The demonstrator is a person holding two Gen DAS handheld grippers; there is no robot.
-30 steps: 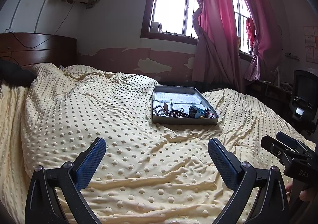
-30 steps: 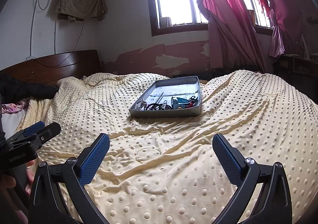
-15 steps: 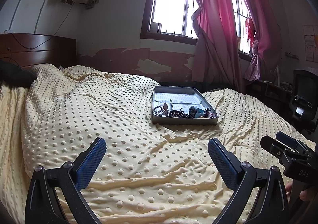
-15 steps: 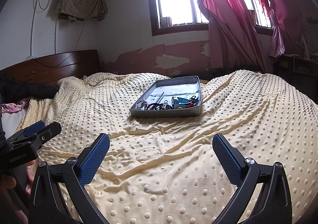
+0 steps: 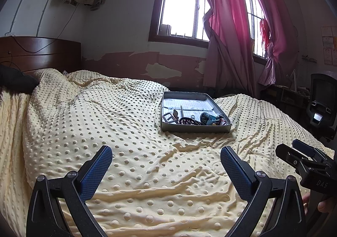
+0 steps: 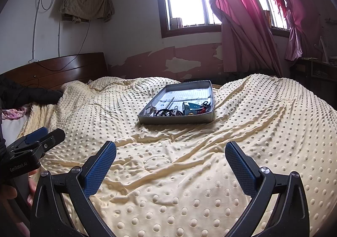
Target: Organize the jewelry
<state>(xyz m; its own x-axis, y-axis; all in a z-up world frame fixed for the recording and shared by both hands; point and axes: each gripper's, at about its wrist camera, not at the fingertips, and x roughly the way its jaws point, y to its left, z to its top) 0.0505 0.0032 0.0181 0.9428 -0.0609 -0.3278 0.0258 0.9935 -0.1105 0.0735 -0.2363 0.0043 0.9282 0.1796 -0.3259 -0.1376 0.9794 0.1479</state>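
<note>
Two grippers: left gripper [image 5: 166,160] and right gripper [image 6: 170,156], jaws spread wide, holding nothing
Tray [image 5: 195,128]: well ahead of both jaws, on the blanket [image 5: 105,131]
Jewelry [image 5: 194,120]: heaped at the tray's near end

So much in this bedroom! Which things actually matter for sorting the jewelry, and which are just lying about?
Part of the job:
- metal tray on the bed
- jewelry pieces heaped at its near end
- left gripper and right gripper, both open and empty

Just lying about:
- yellow dotted blanket
- pink curtains
- cloth on the wall
- office chair
</note>
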